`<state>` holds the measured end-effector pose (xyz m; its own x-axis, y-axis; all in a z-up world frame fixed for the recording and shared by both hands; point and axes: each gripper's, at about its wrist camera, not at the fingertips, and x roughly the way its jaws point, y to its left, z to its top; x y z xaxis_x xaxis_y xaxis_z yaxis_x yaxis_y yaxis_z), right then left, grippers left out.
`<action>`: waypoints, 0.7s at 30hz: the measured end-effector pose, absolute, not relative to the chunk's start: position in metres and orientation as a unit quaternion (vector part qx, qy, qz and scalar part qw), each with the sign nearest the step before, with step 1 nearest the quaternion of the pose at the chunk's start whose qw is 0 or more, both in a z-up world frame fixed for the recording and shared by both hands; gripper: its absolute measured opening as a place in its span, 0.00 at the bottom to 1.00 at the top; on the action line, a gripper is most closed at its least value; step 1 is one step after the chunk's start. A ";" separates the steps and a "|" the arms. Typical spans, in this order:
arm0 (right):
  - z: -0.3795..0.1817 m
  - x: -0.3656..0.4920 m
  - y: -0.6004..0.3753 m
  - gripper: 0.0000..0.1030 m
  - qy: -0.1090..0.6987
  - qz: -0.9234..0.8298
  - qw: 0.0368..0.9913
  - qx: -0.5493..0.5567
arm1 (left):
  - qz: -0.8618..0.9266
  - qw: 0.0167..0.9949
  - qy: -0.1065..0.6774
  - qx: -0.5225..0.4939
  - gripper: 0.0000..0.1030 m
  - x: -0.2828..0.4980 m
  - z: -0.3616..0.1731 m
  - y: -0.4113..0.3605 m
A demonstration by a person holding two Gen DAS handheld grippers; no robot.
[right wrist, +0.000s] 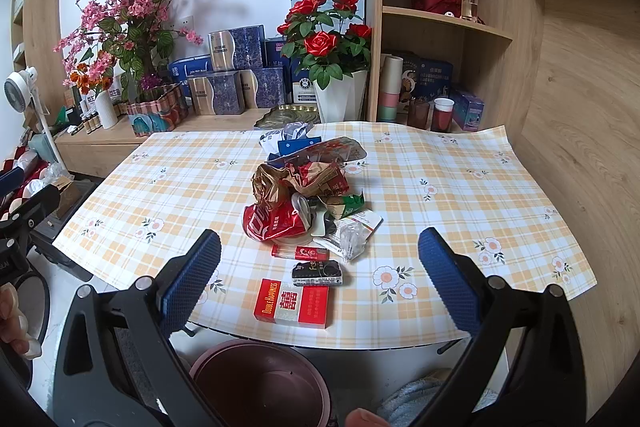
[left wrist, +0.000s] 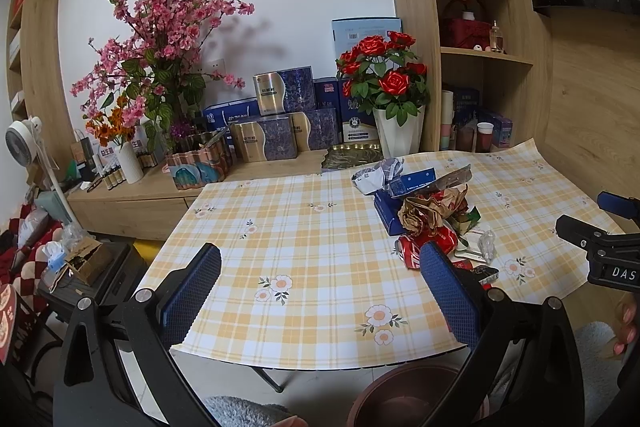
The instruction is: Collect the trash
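left gripper (left wrist: 320, 267): black plastic frame, angular arms, silver round screws at pivots, blue textured pads on fingers (left wrist: 444, 275). right gripper (right wrist: 319, 254): same build, white "das" lettering on side. pink painted nails on hand (left wrist: 628, 331).

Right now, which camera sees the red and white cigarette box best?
The right wrist view: the red and white cigarette box lies whole and unblocked near the table's front edge. In the left wrist view I cannot find it; a blue gripper finger covers that spot.
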<state>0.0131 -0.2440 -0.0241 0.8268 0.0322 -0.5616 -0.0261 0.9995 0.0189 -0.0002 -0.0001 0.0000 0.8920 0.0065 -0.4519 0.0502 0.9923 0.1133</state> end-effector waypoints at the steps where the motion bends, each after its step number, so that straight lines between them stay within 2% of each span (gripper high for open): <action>1: -0.024 0.013 -0.244 0.95 0.294 0.015 0.956 0.005 | -0.011 0.971 0.232 0.061 0.94 0.000 0.000 0.000; 21: -0.018 0.012 -0.248 0.95 0.297 0.017 0.955 0.005 | -0.010 0.971 0.232 0.062 0.94 -0.001 0.002 0.001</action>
<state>0.0122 -0.2484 -0.0178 0.8232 0.0363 -0.5666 -0.0302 0.9993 0.0202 -0.0007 0.0007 0.0025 0.8920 0.0091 -0.4519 0.0486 0.9921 0.1158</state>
